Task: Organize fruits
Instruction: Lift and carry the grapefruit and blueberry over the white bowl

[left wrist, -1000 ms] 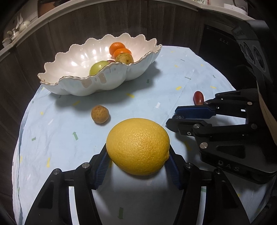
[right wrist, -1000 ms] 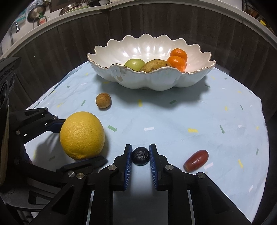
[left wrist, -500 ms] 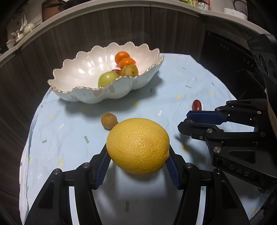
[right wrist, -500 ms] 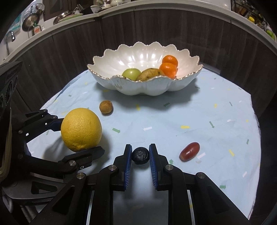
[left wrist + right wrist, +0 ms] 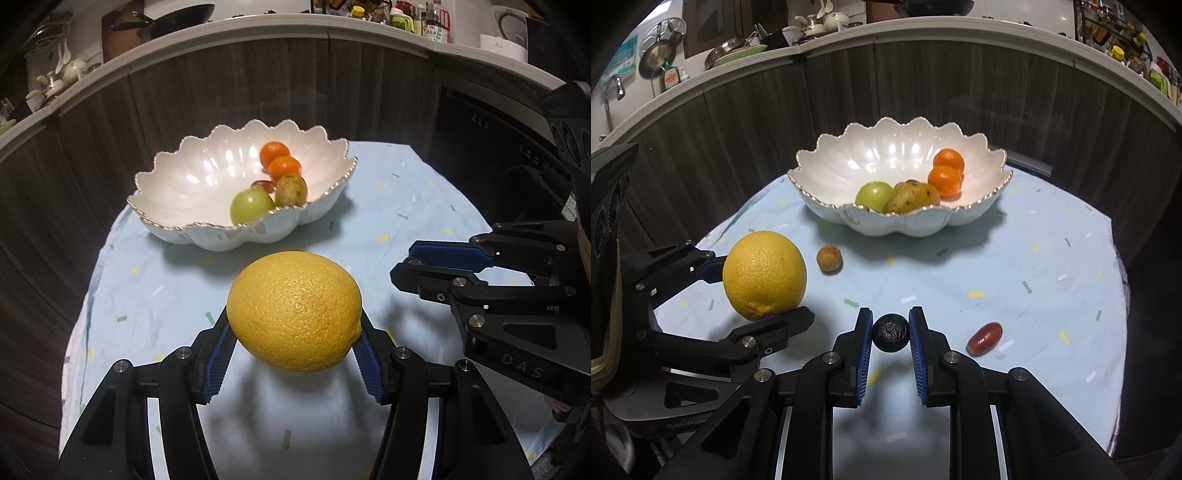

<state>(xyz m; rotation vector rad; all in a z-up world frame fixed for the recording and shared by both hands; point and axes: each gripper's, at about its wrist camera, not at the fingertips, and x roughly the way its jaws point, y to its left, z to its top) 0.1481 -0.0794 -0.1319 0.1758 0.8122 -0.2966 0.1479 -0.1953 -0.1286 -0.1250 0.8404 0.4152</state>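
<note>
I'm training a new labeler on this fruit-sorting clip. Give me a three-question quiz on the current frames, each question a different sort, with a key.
1. True or false: the left claw grips the big yellow citrus.
2. What does the right claw hold? A) red grape B) small black fruit C) brown fruit
3. Fill in: loose fruits left on the cloth number ____.

Key
1. True; both pads press its sides.
2. B: the black fruit sits between the pads.
3. Two: the red grape and the brown fruit. The bowl already has two tangerines and other fruit.
</note>
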